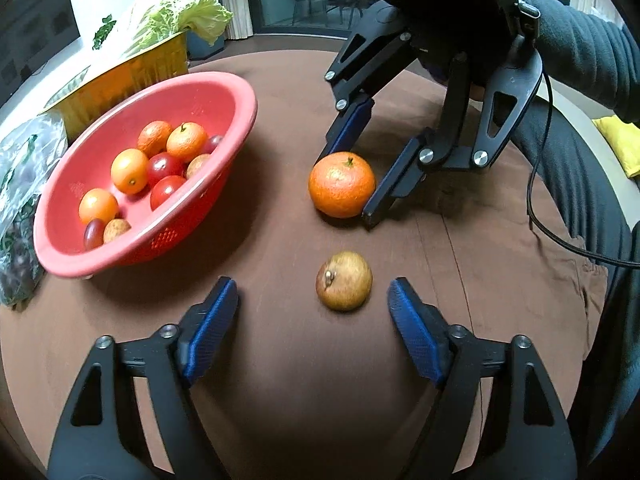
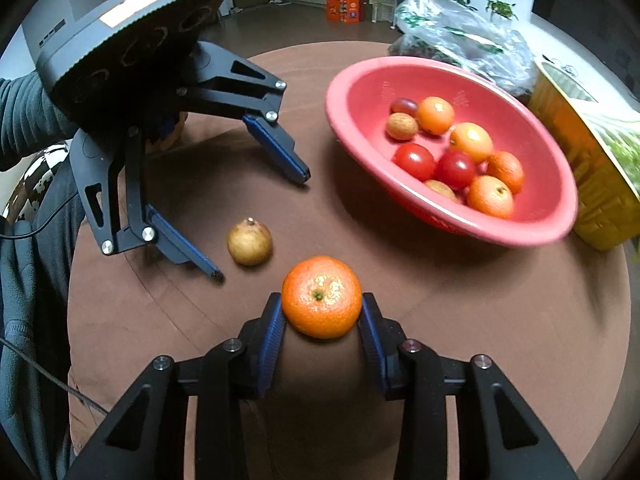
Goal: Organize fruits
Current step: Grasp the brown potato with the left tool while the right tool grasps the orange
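Note:
A mandarin orange sits on the brown table between the pads of my right gripper, which is shut on it; it also shows in the left wrist view with the right gripper around it. A small brown fruit lies just ahead of my left gripper, which is open and empty; the same fruit shows in the right wrist view beside the left gripper. A red bowl holds several oranges, tomatoes and brown fruits.
A yellow box with a cabbage stands behind the red bowl. A plastic bag of greens lies left of the bowl. The round table's edge curves at the right. A cable trails there.

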`<state>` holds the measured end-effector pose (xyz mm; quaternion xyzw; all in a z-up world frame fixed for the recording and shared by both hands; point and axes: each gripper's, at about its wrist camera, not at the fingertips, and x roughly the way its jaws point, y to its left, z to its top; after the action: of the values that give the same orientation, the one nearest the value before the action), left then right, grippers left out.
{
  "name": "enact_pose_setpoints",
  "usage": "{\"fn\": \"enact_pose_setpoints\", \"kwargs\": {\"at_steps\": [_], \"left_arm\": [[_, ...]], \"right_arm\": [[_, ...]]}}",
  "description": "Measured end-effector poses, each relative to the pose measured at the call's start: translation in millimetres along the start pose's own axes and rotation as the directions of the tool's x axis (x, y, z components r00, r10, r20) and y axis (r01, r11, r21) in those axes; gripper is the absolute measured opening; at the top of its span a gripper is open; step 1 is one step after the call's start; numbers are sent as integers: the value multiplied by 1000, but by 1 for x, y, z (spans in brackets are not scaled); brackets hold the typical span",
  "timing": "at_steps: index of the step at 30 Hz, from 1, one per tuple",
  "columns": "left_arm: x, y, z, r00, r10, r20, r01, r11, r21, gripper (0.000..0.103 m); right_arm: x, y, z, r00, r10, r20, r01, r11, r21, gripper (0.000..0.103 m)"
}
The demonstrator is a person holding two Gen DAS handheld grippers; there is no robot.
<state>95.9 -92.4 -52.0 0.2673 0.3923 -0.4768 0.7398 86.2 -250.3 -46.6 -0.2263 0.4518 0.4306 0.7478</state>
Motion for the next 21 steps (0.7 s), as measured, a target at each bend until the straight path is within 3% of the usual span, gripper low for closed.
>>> {"fn": "enact_pose_setpoints", "kwargs": {"at_steps": [10, 17, 21], "left_arm": [[7, -8, 10, 999, -50, 2, 50, 998, 24, 25], [4, -13, 11, 1000, -15, -3, 15, 1000, 14, 25], [-16, -2, 10, 999, 12, 43, -11, 1000, -27, 25]], "right_arm": [[-10, 2, -19, 1000, -25, 18, 24, 998, 53, 40], [-22, 5, -21, 997, -45, 56, 40, 996, 78, 40], [-34, 3, -22, 995, -63, 75, 56, 994, 92, 40]]}}
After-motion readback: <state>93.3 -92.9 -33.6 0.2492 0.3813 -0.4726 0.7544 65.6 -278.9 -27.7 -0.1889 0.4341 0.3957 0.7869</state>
